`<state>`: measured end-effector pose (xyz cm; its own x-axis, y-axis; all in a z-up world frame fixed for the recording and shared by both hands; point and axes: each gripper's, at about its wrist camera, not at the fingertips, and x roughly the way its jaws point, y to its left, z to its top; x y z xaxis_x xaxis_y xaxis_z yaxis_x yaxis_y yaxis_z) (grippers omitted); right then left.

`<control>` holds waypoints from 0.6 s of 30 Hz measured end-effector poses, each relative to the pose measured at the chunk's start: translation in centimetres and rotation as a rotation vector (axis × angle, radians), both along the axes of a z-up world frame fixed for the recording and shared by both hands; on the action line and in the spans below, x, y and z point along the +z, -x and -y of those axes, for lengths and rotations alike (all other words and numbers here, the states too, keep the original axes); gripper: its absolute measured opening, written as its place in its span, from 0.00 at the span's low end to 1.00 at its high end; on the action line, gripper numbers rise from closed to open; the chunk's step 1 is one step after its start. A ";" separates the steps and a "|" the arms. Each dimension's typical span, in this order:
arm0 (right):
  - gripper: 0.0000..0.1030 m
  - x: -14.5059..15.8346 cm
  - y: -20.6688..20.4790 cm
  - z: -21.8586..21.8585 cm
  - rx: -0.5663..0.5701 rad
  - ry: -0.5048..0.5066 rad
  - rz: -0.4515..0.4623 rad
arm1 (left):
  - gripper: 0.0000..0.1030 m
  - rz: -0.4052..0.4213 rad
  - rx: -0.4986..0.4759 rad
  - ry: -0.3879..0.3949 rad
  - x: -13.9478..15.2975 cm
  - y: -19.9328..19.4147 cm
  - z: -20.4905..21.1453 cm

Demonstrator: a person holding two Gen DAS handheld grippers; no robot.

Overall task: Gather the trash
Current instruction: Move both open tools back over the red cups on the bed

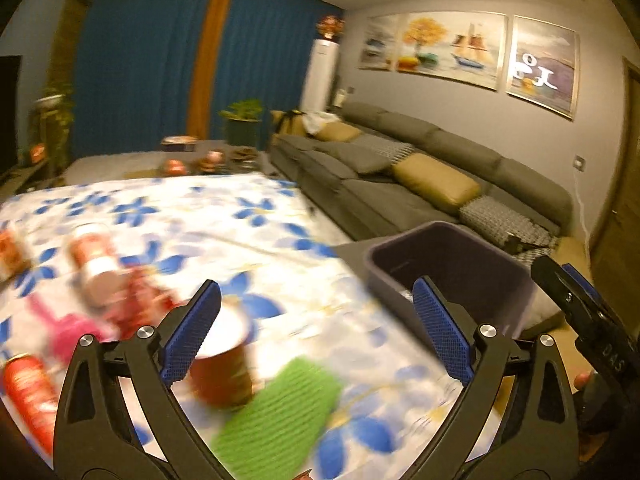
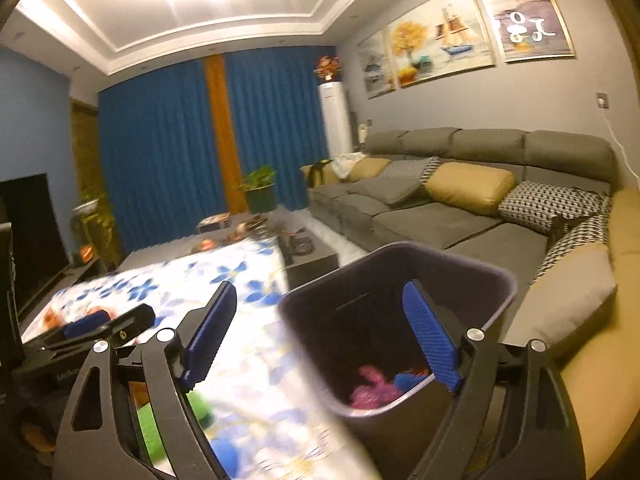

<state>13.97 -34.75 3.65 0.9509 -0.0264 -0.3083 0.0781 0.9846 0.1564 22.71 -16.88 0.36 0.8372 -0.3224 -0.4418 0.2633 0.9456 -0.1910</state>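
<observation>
Living room, table w/ blue-flower cloth (image 1: 248, 216). Left gripper (image 1: 316, 332) hangs over the table, jaws wide apart, nothing btwn them. Below it: a brown paper cup (image 1: 224, 372) beside a green cloth (image 1: 280, 412); blurry red cans (image 1: 96, 256) and pink wrapper (image 1: 60, 324) further left. Right gripper (image 2: 320, 340) is also spread wide and empty, poised over the dark bin (image 2: 400, 320) at the table's right edge. Bin already holds pink and blue scraps (image 2: 372, 388).

Risks, as a guess: the cup is light and upright, so a hurried grab could tip or crush it; motion blur suggests fast travel, so the cans might get knocked and roll off.
</observation>
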 end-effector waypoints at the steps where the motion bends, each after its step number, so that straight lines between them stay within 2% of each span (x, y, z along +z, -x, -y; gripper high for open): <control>1: 0.81 -0.1 0.1 -0.8 0.014 0.005 -0.004 | 0.92 0.002 0.030 -0.001 0.0 0.7 -1.2; 4: 0.81 -0.2 0.7 -3.2 0.057 0.016 -0.007 | 0.92 0.001 0.096 0.007 -0.2 2.5 -4.7; 9: 0.81 -0.8 1.7 -7.0 0.109 0.043 -0.008 | 0.92 0.000 0.240 -0.034 -1.0 6.1 -10.5; 18: 0.81 -2.9 1.7 -12.6 0.208 0.034 -0.083 | 0.92 -0.029 0.361 -0.028 -2.0 9.6 -16.8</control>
<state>12.29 -22.16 0.76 0.9084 0.1559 -0.3880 -0.1161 0.9854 0.1243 13.07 -0.04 -1.65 0.8818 0.0045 -0.4716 -0.0941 0.9815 -0.1666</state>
